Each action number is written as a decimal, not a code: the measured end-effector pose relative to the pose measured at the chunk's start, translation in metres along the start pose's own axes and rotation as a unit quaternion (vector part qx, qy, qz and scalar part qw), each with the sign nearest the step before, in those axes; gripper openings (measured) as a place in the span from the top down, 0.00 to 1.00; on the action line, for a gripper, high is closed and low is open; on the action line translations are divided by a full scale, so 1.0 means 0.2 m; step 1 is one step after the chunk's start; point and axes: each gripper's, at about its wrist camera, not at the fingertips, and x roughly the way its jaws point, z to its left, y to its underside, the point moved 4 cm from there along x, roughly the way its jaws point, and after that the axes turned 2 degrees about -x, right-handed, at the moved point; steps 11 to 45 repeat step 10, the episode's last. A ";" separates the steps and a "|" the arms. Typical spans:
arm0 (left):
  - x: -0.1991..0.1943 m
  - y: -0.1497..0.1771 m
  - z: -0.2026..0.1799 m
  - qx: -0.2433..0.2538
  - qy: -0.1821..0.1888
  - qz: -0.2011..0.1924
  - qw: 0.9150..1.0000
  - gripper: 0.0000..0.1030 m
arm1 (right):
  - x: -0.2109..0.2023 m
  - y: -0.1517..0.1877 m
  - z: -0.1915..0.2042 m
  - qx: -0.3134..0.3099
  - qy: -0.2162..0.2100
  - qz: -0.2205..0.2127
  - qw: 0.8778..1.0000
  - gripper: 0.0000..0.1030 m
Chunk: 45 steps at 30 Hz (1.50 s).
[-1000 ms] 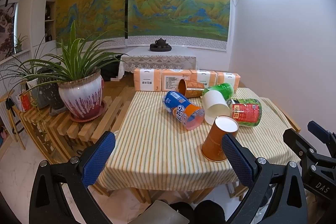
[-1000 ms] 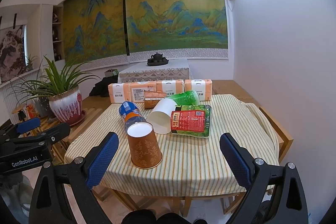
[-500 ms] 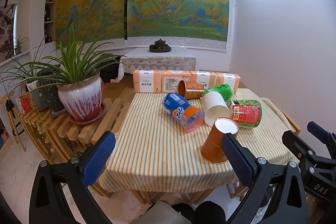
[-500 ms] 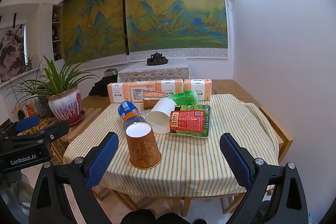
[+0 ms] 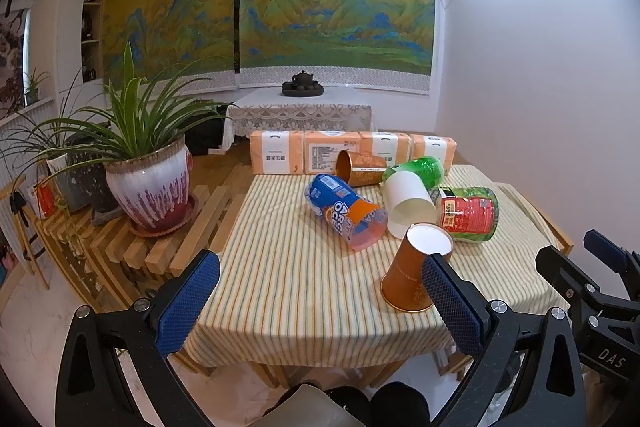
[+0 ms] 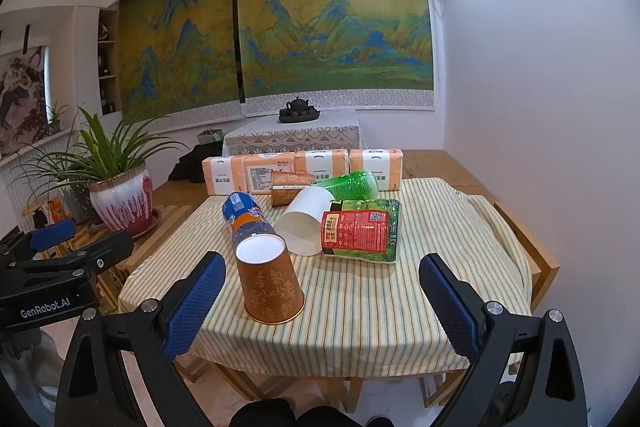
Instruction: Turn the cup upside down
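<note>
Nothing much has moved since a second ago, just a tiny drift of my view. Brown paper cup sits upside down, white base up, near the front edge of the striped surface, just in front of the blue-and-orange bottle lying on its side. White cup and red-green packet lie behind the brown cup. Both my left hand-held gripper and right hand-held gripper hang back with fingers wide apart, holding nothing.

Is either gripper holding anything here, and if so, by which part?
Nothing is held. The left gripper and right gripper are both open, short of the upside-down brown cup on the table.
</note>
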 end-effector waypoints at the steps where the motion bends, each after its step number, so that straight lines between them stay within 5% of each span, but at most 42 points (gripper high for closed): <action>1: 0.00 0.00 0.00 0.000 0.000 -0.001 1.000 0.01 | 0.00 0.00 0.00 0.001 0.000 0.001 1.000 0.07; 45: 0.00 0.00 0.01 0.001 -0.006 -0.010 1.000 0.01 | 0.02 0.00 0.00 0.003 0.000 0.004 1.000 0.07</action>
